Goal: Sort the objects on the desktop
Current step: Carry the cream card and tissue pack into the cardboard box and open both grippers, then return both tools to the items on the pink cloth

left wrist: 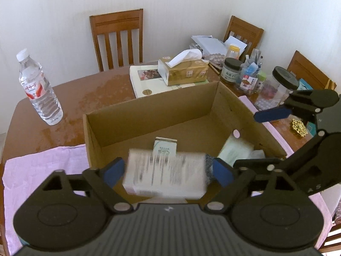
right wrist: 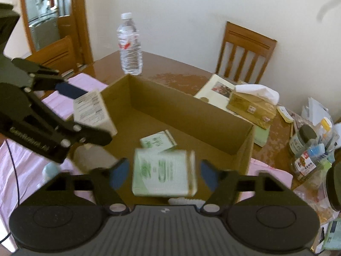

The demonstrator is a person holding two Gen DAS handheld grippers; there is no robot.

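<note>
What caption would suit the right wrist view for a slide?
Right gripper with open jaws, a blurred green-printed box between them, above the cardboard box.

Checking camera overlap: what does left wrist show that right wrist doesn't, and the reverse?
Left wrist only: the white printed box between the left gripper's blue pads, gaps on both sides, and a gold ornament on the table at right. Right wrist only: a wooden door at upper left, and the green-and-white box loose between the right gripper's open pads. Both: cardboard box, water bottle, tissue box, jars, wooden chair.
</note>
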